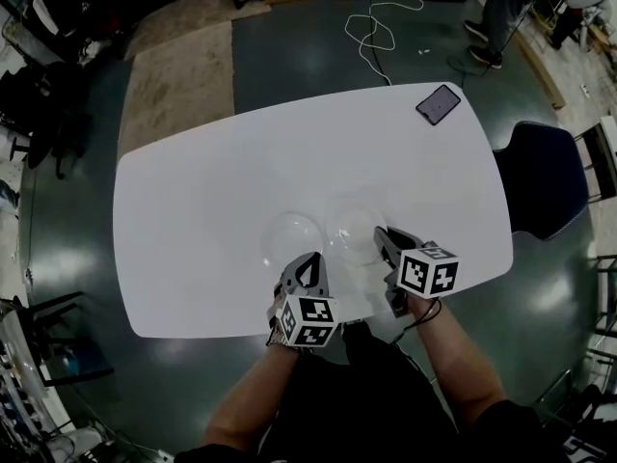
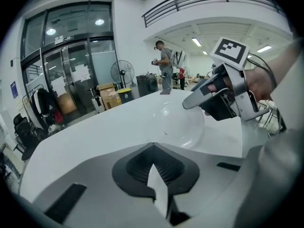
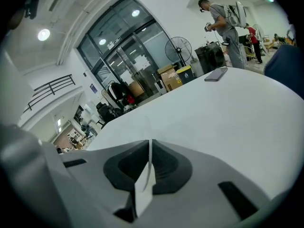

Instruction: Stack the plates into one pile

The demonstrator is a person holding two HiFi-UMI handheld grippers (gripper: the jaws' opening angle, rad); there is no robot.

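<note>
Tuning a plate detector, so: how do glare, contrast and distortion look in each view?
Head view: fisheye bows the table; left plate and right plate show only faint glints. Left gripper view: right plate carries a small highlight. Right gripper view: black corners, bright lamp.

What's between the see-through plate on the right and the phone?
Nothing at all. In the head view, only bare white table stretches from the right plate to the phone at the far corner.

A phone [image 1: 439,103] lies on the table [image 1: 212,191] (far corner).
</note>
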